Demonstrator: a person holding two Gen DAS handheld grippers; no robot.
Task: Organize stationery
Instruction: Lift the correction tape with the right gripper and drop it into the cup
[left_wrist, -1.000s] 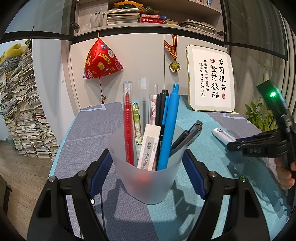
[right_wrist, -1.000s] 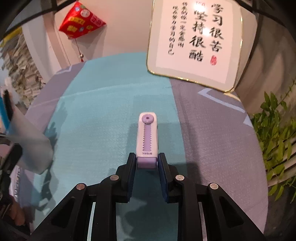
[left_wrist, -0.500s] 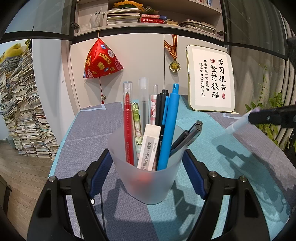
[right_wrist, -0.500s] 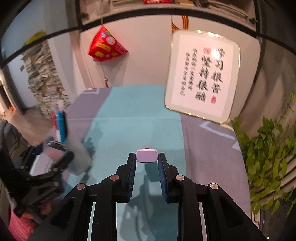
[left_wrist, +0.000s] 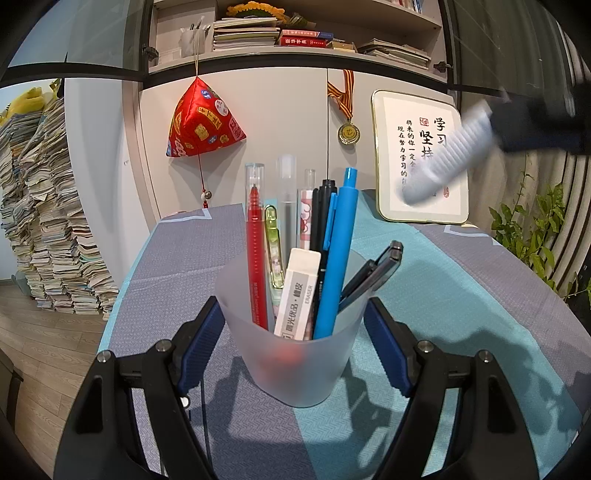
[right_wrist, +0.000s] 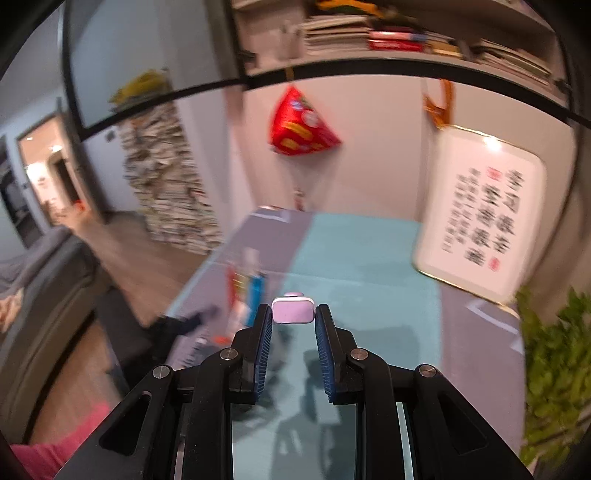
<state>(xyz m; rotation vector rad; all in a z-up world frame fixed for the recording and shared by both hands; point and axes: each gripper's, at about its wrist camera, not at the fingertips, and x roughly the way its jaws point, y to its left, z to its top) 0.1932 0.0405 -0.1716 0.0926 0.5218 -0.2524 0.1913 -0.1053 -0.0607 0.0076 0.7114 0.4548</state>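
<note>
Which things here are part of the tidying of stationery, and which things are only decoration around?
Part of the job:
- frosted cup, gripped by the left claw
- pens and eraser standing in it
- white-purple tool, clamped in the right claw above the table

Just around:
- framed calligraphy
- red pendant
- medal
- plant
- paper stack

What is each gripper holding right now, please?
Left gripper: closed on the frosted cup of pens.
Right gripper: closed on the purple-and-white cutter, lifted clear of the table.
</note>
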